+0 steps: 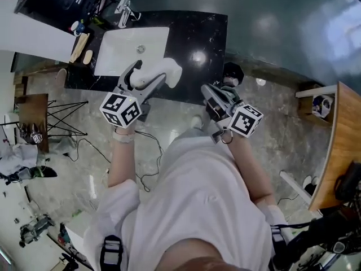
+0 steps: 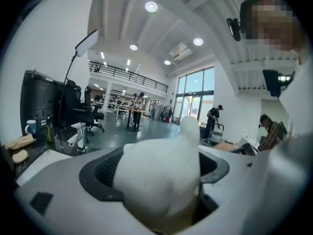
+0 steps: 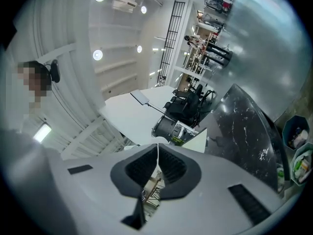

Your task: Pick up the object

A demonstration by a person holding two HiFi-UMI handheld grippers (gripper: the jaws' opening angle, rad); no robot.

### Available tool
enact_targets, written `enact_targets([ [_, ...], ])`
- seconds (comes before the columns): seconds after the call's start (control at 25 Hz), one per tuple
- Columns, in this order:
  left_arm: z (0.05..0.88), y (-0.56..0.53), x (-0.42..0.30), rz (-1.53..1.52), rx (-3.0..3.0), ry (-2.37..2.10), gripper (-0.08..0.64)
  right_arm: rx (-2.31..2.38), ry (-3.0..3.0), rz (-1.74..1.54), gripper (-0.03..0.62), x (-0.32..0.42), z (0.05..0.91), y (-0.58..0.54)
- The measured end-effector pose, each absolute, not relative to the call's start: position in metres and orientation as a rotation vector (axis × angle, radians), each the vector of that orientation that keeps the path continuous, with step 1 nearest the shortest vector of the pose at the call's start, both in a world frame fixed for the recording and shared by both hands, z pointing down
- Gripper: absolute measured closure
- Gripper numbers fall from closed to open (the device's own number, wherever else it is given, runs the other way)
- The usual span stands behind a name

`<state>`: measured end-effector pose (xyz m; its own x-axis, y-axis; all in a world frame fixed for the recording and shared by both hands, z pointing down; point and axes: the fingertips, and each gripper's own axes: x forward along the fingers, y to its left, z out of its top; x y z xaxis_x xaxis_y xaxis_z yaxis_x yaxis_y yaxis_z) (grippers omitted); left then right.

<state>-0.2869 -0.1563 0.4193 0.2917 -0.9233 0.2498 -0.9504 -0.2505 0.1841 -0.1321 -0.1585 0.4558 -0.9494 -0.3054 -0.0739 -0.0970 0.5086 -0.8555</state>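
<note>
— Nearest, the person's white-clad torso (image 1: 197, 208) fills the lower part of the head view. How far along is the pick-up judged to be?

— Nearly done, it is judged. Beyond the torso, the left gripper (image 1: 148, 77) is seen clenched round the white object (image 1: 169, 71), which is held over the near edge of the black counter (image 1: 197, 33), just right of the sink (image 1: 113, 55). The right gripper (image 1: 213, 94) is held near it, further right, and nothing is carried in it.

— Can contact with the counter be ruled out?

— Not from above; the object's underside is hidden.

— And the left gripper view?

— The grasp is shown plainly: both dark pads (image 2: 103, 173) are pressed against the object's rounded body, and its narrower end is pointed away towards the far hall. The lower part is cut off by the gripper's own body, so what kind of thing it is cannot be made out. Only a clear lift and a steady hold are judged to be left.

— The right gripper view?

— The jaws are seen closed together, with only a thin slit and nothing between them. The object is not shown there.
</note>
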Motion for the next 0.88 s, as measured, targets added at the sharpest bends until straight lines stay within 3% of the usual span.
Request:
enact_targets([
  [0.48,0.416,-0.101,-0.297,-0.321,2.115,-1.740,0.130,-0.234,2.574,-1.450,0.571,-0.176,0.455,-0.141],
  [0.88,0.428,-0.081,-0.283,-0.431,2.011,-1.733,0.130,-0.182,2.620,-1.477,0.571,-0.187,0.461,-0.126],
])
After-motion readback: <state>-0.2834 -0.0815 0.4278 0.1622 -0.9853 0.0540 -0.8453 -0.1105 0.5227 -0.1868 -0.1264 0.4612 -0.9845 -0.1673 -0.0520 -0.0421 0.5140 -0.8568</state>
